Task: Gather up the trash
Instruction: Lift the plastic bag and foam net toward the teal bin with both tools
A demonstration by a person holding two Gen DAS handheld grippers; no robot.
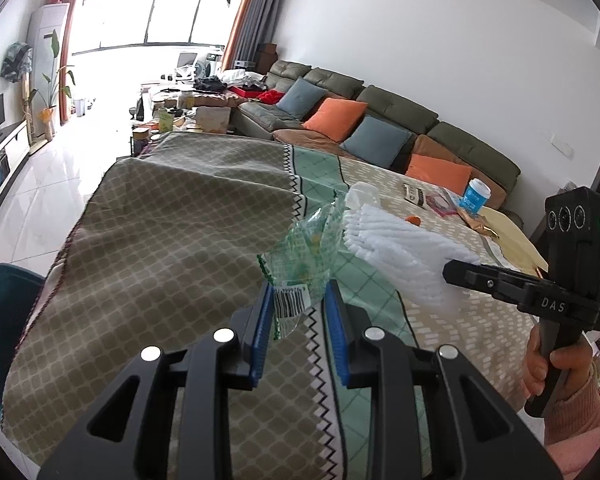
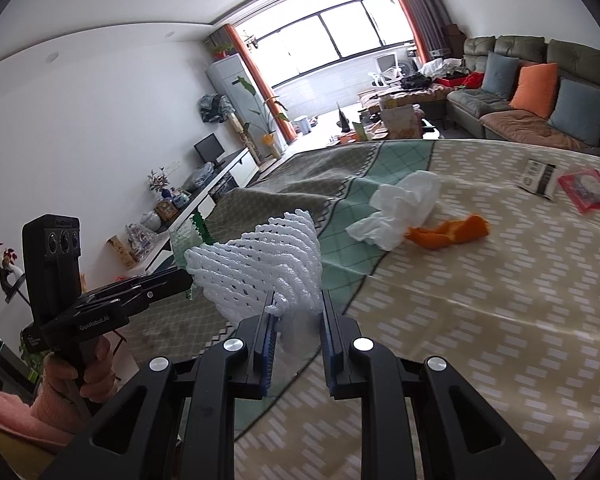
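Grippers above a cloth-covered table [image 2: 460,300]: the left gripper [image 1: 296,304] pinches a clear green-printed wrapper [image 1: 304,256] between narrowly parted fingers; the right gripper [image 2: 298,312] clamps a white foam net [image 2: 260,264]. Both items are held off the table. Tissue [image 2: 400,208] and orange peel [image 2: 448,232] lie on the cloth; a sofa [image 1: 380,120] stands behind.

My right gripper [image 2: 296,304] was clamped on the white foam fruit net [image 2: 260,264], held up above the patterned tablecloth [image 2: 480,300]. My left gripper [image 2: 176,280] hung just beside it at the left, gripping a green-edged clear wrapper [image 2: 188,234]. On the cloth ahead lay a crumpled white tissue [image 2: 404,204] touching an orange peel [image 2: 450,232]; a red packet [image 2: 590,190] lay far right.
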